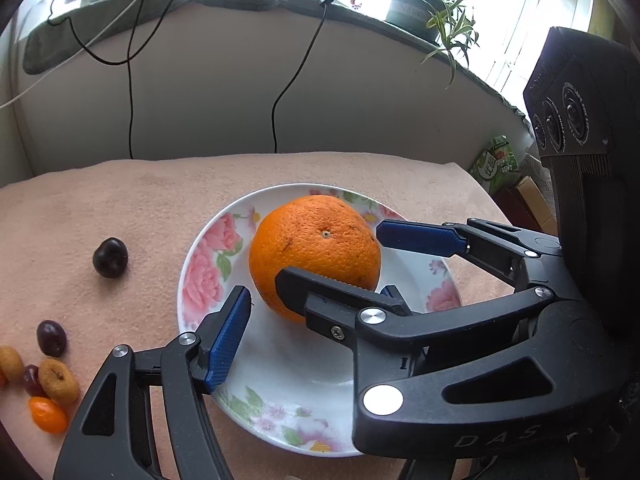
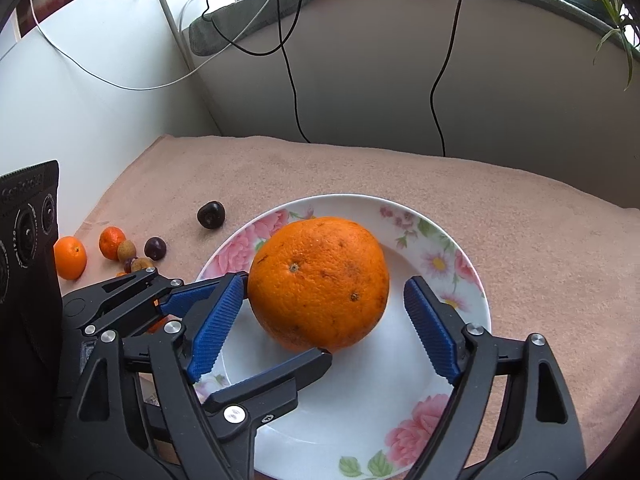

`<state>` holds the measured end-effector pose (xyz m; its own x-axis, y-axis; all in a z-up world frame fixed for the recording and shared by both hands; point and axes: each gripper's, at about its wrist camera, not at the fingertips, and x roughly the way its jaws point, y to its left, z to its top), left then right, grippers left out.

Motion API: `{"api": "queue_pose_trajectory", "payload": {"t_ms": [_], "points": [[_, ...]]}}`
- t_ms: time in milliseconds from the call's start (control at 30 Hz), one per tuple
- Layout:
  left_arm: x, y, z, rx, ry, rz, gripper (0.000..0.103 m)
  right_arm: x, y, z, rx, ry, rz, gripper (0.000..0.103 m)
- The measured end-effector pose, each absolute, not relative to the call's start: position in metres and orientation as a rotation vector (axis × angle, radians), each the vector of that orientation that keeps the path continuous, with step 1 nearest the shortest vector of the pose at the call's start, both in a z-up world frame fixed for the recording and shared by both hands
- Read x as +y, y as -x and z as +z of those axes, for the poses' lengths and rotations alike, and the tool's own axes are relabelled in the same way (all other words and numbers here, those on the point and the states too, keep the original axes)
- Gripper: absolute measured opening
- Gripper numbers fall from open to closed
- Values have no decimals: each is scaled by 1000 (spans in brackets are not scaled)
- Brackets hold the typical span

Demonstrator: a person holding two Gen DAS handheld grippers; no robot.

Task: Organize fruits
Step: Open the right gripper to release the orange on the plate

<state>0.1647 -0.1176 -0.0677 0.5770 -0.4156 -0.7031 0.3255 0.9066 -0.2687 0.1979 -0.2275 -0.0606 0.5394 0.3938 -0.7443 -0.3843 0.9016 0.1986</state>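
While the orange point(image 1: 314, 250) sits on the flowered plate point(image 1: 200, 280) on the pink-covered desk point(image 1: 120, 200), the left wrist view shows the left hand-held gripper point(image 1: 304, 304) released around it, with the right hand-held gripper point(image 1: 332, 256) crossing in. Seen from the right wrist, the right hand-held gripper point(image 2: 324, 316) is also released, its blue pads point(image 2: 430, 328) flanking the orange point(image 2: 318, 282) without pressing, small fruits point(image 2: 120, 250) lying apart at left.

Orange point(image 2: 318, 282) in plate point(image 2: 476, 264) on towel point(image 2: 400, 176), cherry point(image 2: 211, 214) and small fruits point(image 2: 116, 250) left of plate

Your two wrist cameras look down, close, from the near side; both share the orange point(image 1: 314, 249) point(image 2: 318, 282) on the plate point(image 1: 276, 364) point(image 2: 352, 412).
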Motion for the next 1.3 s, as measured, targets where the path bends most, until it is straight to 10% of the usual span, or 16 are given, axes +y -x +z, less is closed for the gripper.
{"api": "queue_pose_trajectory", "payload": {"t_ms": [1300], "points": [[-35,-78,-33,701,153,-300,72,-192,-109,-9,746,-34,547,87]]}}
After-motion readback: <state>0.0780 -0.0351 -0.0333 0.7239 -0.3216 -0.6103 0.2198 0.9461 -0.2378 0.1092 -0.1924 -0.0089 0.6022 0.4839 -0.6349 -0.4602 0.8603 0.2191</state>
